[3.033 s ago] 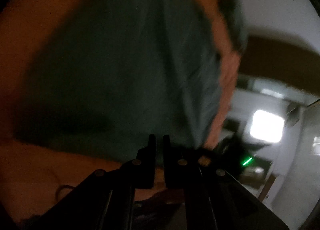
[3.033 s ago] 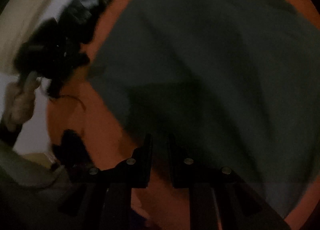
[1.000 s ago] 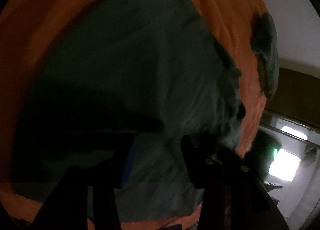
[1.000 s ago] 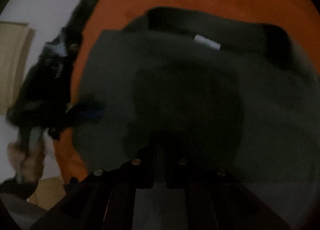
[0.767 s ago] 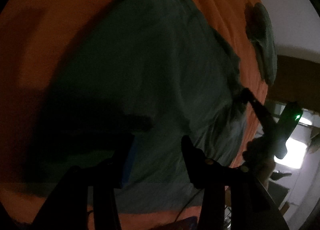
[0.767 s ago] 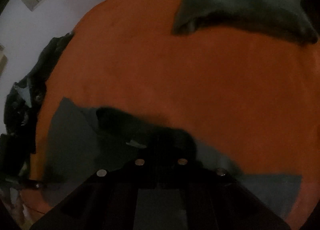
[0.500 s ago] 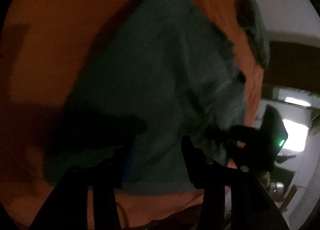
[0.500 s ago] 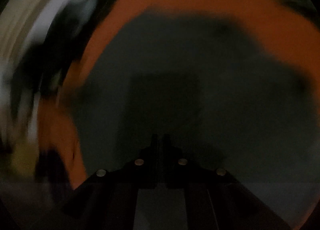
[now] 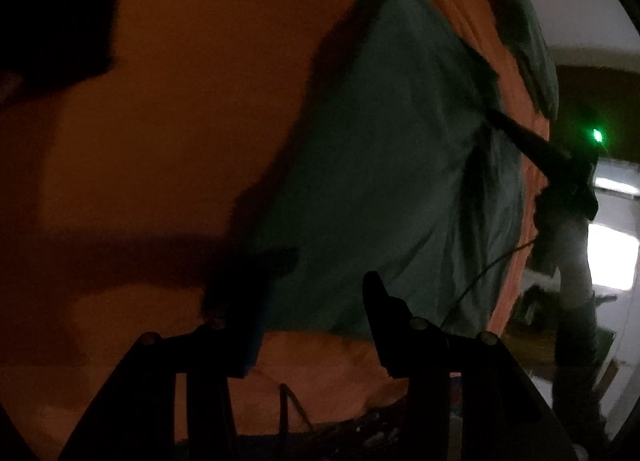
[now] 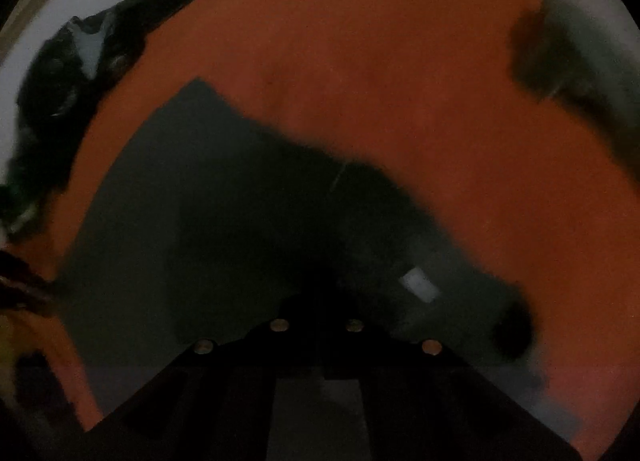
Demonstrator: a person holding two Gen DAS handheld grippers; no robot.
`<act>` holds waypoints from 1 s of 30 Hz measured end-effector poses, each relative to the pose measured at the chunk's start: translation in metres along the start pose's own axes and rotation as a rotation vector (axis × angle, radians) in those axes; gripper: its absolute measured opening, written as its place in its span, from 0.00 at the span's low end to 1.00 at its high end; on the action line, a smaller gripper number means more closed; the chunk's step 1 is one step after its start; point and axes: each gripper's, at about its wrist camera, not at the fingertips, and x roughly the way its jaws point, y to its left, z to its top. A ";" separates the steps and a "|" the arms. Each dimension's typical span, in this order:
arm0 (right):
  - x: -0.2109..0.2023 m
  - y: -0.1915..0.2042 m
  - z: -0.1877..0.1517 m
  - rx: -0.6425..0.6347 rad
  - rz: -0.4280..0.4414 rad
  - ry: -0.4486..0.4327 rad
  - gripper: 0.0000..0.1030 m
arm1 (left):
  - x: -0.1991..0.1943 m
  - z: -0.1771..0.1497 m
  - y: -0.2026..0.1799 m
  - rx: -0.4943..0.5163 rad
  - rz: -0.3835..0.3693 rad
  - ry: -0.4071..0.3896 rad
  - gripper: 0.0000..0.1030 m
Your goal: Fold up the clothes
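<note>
Two black grippers are seen over an orange bed sheet (image 9: 168, 109) on which a dark teal fabric garment (image 9: 384, 165) is spread. The left gripper (image 9: 312, 301) is held with its jaws wide apart and nothing is gripped between them; it hangs above the garment's near corner, close to the near edge of the bed. The right gripper (image 9: 494, 115), seen from the left wrist view as a dark arm reaching in from the bed's right edge, is pinched on the garment's right-hand hem, and folds are drawn toward it. In its own view its fingers are pressed together, buried in shadowed cloth (image 10: 224, 197), with a small white label (image 10: 418, 283) lying just beside them. A second bundled teal cloth (image 9: 528, 37) is left near the far right corner of the bed, well apart from the garment. A heap of dark clothing (image 10: 80, 73) is piled along the bed's left edge. A thin cable (image 9: 484, 265) is draped across the garment's near right part. Much is blurred and dim.
</note>
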 end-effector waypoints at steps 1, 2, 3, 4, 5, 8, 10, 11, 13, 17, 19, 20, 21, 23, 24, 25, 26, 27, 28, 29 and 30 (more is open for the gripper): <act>0.004 0.005 0.002 -0.010 0.026 0.018 0.04 | -0.003 -0.002 0.006 -0.009 0.010 -0.004 0.46; 0.008 0.010 0.004 -0.021 0.051 0.035 0.04 | -0.005 -0.004 0.011 -0.016 0.022 -0.006 0.46; 0.012 0.015 0.006 -0.031 0.077 0.053 0.04 | -0.003 -0.006 0.015 -0.019 0.037 -0.002 0.46; 0.017 0.020 0.008 -0.042 0.103 0.071 0.04 | 0.000 -0.008 0.018 -0.021 0.055 0.004 0.46; 0.021 0.025 0.011 -0.052 0.128 0.089 0.04 | 0.005 -0.010 0.021 -0.018 0.079 0.017 0.46; 0.033 0.040 0.017 -0.083 0.206 0.142 0.04 | 0.020 -0.017 0.029 -0.010 0.146 0.052 0.46; 0.041 0.050 0.021 -0.104 0.257 0.177 0.04 | 0.028 -0.022 0.032 -0.004 0.160 0.055 0.46; 0.045 0.055 0.023 -0.115 0.283 0.195 0.00 | 0.027 -0.024 0.033 -0.013 0.148 0.043 0.46; 0.049 0.058 0.031 -0.108 0.315 0.208 0.00 | 0.024 -0.025 0.034 -0.024 0.125 0.030 0.46; 0.039 0.042 0.058 0.004 0.313 0.152 0.00 | 0.016 -0.022 0.035 -0.057 0.068 -0.019 0.46; 0.034 0.034 0.072 0.061 0.312 0.124 0.03 | 0.012 -0.019 0.032 -0.072 0.057 -0.048 0.46; 0.032 0.030 0.079 0.089 0.311 0.110 0.04 | 0.011 -0.018 0.028 -0.062 0.075 -0.063 0.46; 0.029 0.026 0.086 0.117 0.310 0.096 0.04 | 0.012 -0.016 0.023 -0.048 0.095 -0.072 0.46; 0.036 0.055 0.086 0.059 0.367 0.133 0.06 | 0.020 -0.011 0.015 -0.037 0.112 -0.062 0.46; 0.040 0.073 0.085 0.020 0.400 0.157 0.06 | 0.026 -0.009 0.013 -0.039 0.115 -0.049 0.46; 0.044 0.079 0.087 0.022 0.399 0.161 0.06 | 0.033 -0.007 0.014 -0.046 0.121 -0.037 0.46; 0.049 0.080 0.090 0.039 0.384 0.157 0.06 | 0.040 -0.004 0.015 -0.058 0.133 -0.035 0.46; 0.054 0.081 0.093 0.056 0.368 0.152 0.06 | 0.044 -0.002 0.016 -0.069 0.141 -0.034 0.46; 0.058 0.083 0.096 0.074 0.353 0.148 0.06 | 0.046 -0.001 0.016 -0.075 0.141 -0.038 0.46; 0.063 0.084 0.099 0.091 0.338 0.144 0.06 | 0.046 -0.001 0.015 -0.080 0.141 -0.042 0.47; 0.068 0.085 0.102 0.108 0.322 0.139 0.05 | 0.047 0.000 0.014 -0.077 0.144 -0.044 0.47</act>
